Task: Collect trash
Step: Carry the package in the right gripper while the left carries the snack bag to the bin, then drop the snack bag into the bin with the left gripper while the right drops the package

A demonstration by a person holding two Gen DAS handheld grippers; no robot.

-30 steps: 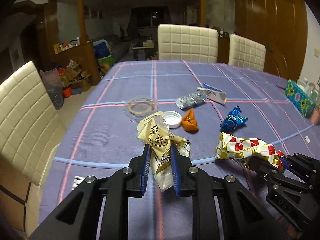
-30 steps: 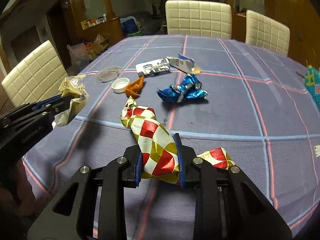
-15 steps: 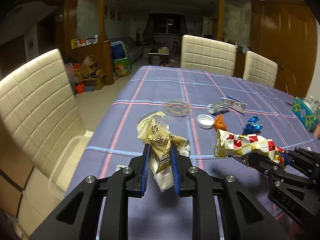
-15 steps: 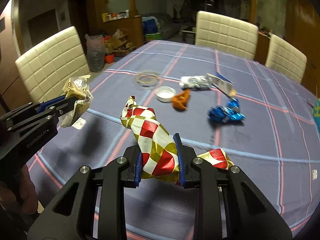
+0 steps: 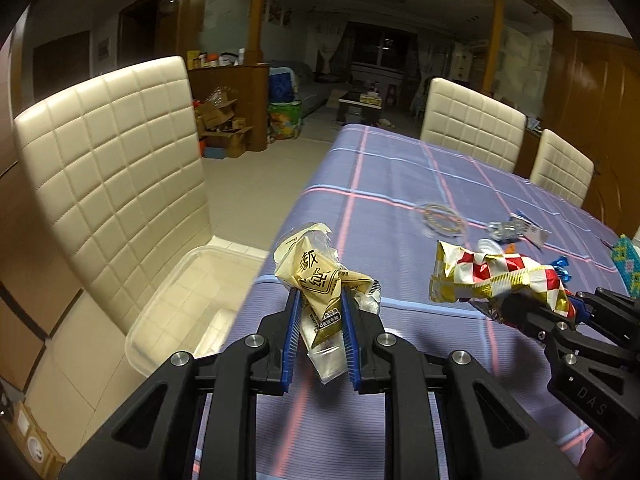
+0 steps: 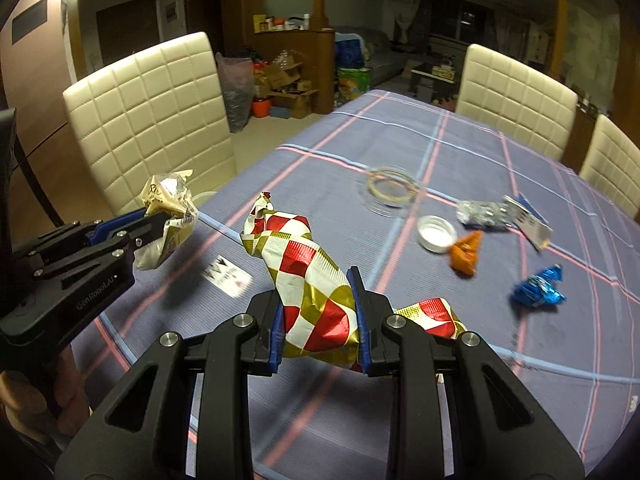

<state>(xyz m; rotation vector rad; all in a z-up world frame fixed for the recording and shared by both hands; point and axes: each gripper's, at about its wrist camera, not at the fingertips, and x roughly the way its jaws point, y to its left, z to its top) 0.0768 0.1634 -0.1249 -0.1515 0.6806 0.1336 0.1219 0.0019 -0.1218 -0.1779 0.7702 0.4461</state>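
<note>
My left gripper (image 5: 320, 300) is shut on a crumpled beige snack wrapper (image 5: 316, 272) held above the table's left edge. My right gripper (image 6: 318, 280) is shut on a red, white and gold checked wrapper (image 6: 308, 268). Each shows in the other's view: the checked wrapper (image 5: 496, 276) at the right, the beige wrapper (image 6: 168, 204) at the left. A clear plastic bin (image 5: 184, 300) stands on the floor beside the table, below and left of the left gripper. More trash lies on the tablecloth: a blue foil wrapper (image 6: 538, 290), an orange wrapper (image 6: 466, 254), a silver packet (image 6: 482, 212) and a white lid (image 6: 436, 234).
A clear glass dish (image 6: 390, 192) sits mid-table. Cream chairs (image 5: 116, 184) stand by the table's left side and far end (image 5: 472, 128). A white label (image 6: 226, 276) lies on the blue plaid cloth (image 5: 400, 184). A person's hand (image 6: 52, 396) holds the left gripper's handle.
Both grippers have swung left together with their wrappers still held, from over the middle of the table to its left edge. The chair and the clear bin have come into view.
</note>
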